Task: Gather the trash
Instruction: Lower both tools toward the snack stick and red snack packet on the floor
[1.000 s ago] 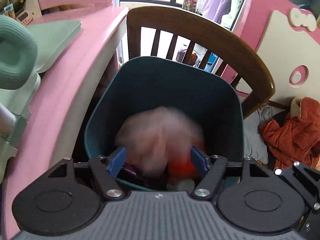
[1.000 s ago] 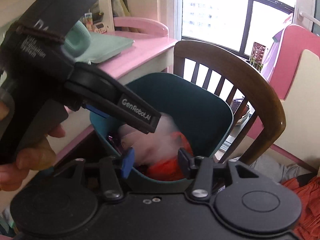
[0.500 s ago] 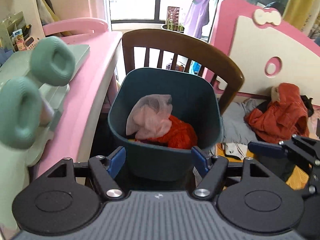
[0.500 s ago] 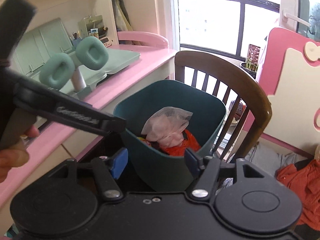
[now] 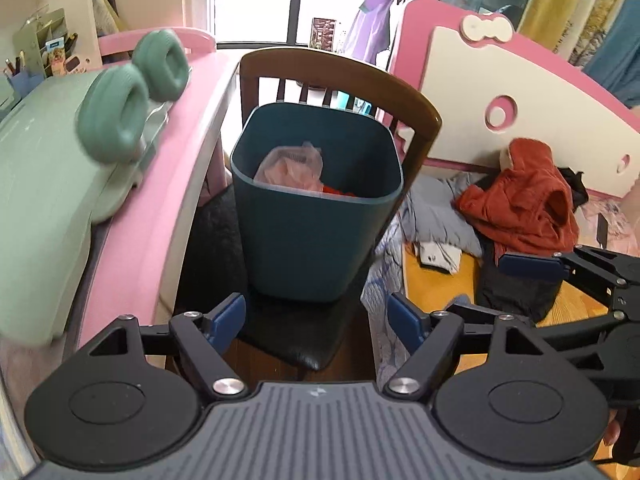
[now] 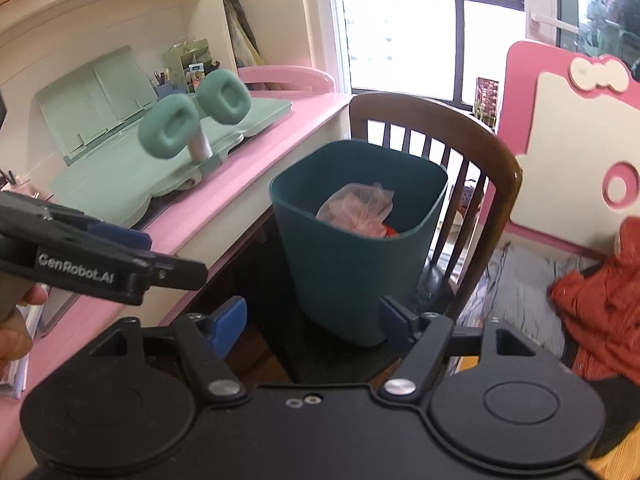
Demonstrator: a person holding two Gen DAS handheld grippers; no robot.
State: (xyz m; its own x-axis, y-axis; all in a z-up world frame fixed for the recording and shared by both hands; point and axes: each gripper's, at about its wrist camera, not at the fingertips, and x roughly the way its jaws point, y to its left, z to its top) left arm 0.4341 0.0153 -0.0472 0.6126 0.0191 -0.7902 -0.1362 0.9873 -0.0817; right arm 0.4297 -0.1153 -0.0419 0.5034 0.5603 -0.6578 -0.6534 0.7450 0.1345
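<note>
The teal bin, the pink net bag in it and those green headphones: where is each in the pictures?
teal bin (image 5: 316, 248): left wrist view, its front wall.
pink net bag (image 6: 358, 210): right wrist view, the bunched mesh above the rim.
green headphones (image 6: 168, 131): right wrist view, the nearer ear cushion.

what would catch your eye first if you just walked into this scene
A dark teal trash bin stands on the seat of a brown wooden chair, with a pinkish mesh bag on top of its trash. To its left, green headphones sit on the pink desk; to the right lies a rust-orange jacket.
</note>
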